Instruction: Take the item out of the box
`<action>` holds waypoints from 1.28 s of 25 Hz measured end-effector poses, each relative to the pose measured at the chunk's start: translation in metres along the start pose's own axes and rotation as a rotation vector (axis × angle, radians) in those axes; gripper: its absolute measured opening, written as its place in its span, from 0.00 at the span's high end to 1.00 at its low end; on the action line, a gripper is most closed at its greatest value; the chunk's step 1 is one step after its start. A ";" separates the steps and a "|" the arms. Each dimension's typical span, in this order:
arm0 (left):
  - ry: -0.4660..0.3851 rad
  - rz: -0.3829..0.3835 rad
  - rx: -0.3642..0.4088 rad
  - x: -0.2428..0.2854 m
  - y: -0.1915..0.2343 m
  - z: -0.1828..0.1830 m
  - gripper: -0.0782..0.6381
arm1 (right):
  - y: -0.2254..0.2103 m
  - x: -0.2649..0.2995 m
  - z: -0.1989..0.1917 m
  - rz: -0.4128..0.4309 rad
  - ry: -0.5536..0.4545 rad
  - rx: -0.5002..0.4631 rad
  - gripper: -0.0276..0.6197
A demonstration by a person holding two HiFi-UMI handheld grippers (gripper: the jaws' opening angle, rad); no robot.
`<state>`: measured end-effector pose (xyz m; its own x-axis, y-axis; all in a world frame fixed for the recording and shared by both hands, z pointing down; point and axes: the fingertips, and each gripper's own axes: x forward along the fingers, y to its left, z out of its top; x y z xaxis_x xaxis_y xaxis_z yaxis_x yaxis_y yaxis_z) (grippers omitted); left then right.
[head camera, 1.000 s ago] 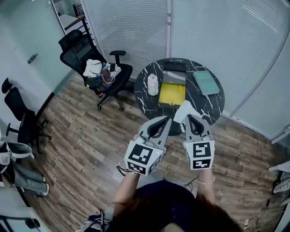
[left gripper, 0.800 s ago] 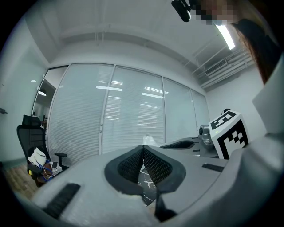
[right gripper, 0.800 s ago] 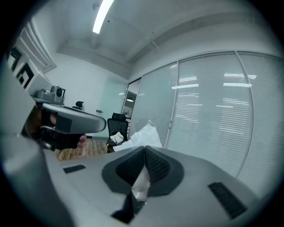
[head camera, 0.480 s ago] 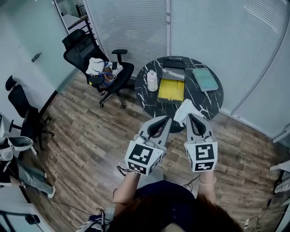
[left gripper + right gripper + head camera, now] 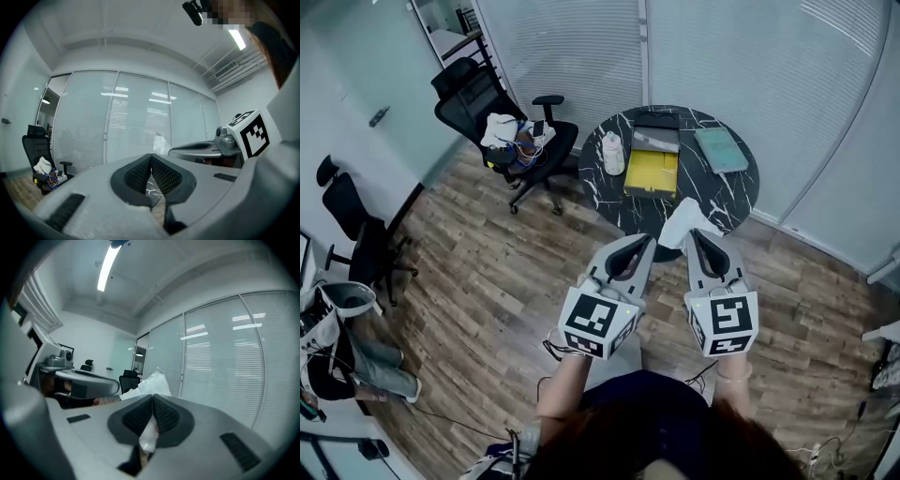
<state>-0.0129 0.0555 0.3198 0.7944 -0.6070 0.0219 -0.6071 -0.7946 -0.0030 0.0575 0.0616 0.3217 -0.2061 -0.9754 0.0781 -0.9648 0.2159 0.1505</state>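
Note:
On the round black marble table (image 5: 731, 202) lies an open box (image 5: 652, 159) with a yellow inside and a grey lid folded back. My right gripper (image 5: 698, 238) is shut on a white crumpled plastic wrapper (image 5: 687, 216), held up in the air near the table's near edge. In the right gripper view the wrapper (image 5: 151, 380) sticks out above the closed jaws (image 5: 153, 404). My left gripper (image 5: 642, 246) hangs beside it, shut with nothing between its pads (image 5: 151, 164). Both grippers are raised well above the floor, apart from the box.
A white bottle (image 5: 614, 153) stands left of the box and a teal book (image 5: 721, 150) lies to its right. A black office chair (image 5: 502, 122) loaded with clothes and items stands left of the table. Glass walls with blinds run behind. Another chair (image 5: 356, 239) stands at far left.
The view has drawn back slightly from the table, which now sits a little higher in the picture. Both grippers keep their pose, the right still holding the wrapper.

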 end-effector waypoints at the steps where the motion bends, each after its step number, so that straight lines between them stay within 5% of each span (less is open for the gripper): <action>1: 0.000 -0.001 0.002 -0.002 -0.003 0.000 0.85 | 0.000 -0.004 0.001 0.000 -0.003 0.001 0.92; 32: 0.002 0.025 0.008 -0.055 -0.066 0.001 0.85 | 0.023 -0.102 0.008 0.009 -0.049 0.028 0.92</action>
<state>-0.0169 0.1415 0.3179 0.7788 -0.6269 0.0241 -0.6268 -0.7791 -0.0115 0.0553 0.1655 0.3087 -0.2219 -0.9746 0.0311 -0.9668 0.2240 0.1227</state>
